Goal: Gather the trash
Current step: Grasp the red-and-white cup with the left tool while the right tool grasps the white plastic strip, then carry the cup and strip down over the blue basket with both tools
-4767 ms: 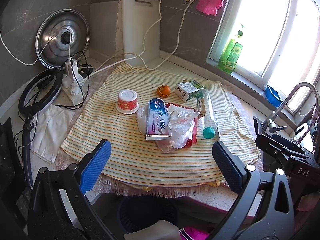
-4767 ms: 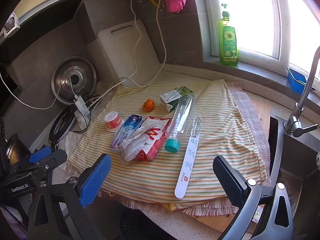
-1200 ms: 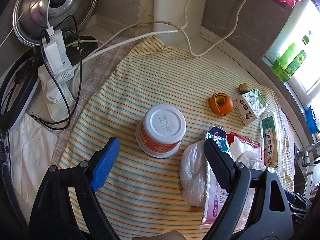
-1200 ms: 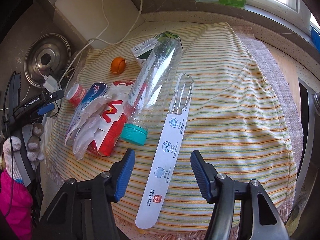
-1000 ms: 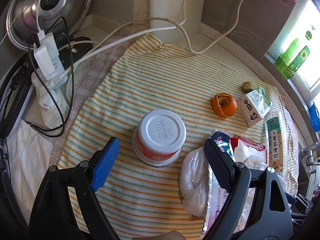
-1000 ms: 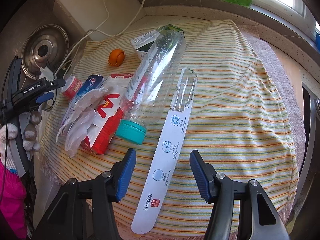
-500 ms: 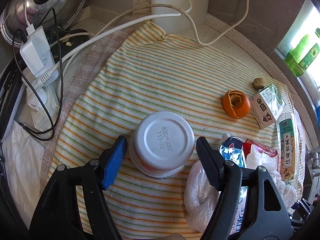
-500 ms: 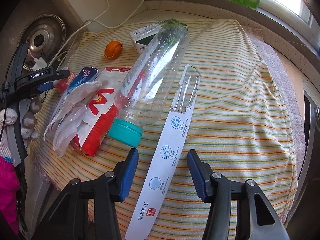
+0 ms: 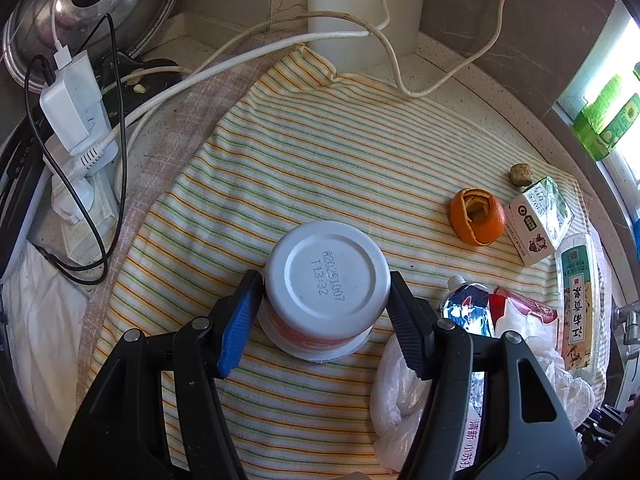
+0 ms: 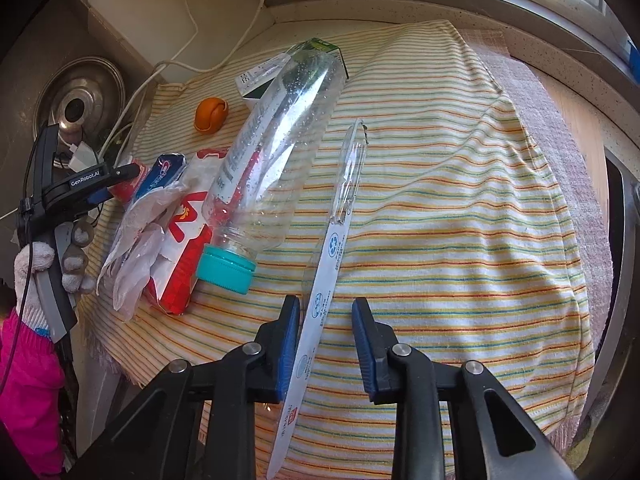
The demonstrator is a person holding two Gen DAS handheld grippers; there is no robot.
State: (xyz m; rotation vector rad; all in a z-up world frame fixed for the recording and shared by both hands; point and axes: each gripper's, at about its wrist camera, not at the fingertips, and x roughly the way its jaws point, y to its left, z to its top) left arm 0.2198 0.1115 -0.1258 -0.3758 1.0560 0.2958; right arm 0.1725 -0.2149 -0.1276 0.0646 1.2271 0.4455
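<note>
Left gripper [image 9: 326, 294] closing around an upturned white cup [image 9: 326, 294] on the striped cloth [image 9: 340, 160], both pads against its sides. Right gripper [image 10: 325, 330] closing over a long toothbrush blister pack [image 10: 320, 308], left pad touching its edge, right pad still apart. Beside it, a clear bottle [image 10: 276, 156] with teal cap, lying across a red snack wrapper [image 10: 180, 248] and a toothpaste tube [image 10: 160, 178]. Farther off, an orange peel [image 9: 476, 216] just beside a small carton [image 9: 536, 216]. Contents of cup and carton not visible.
</note>
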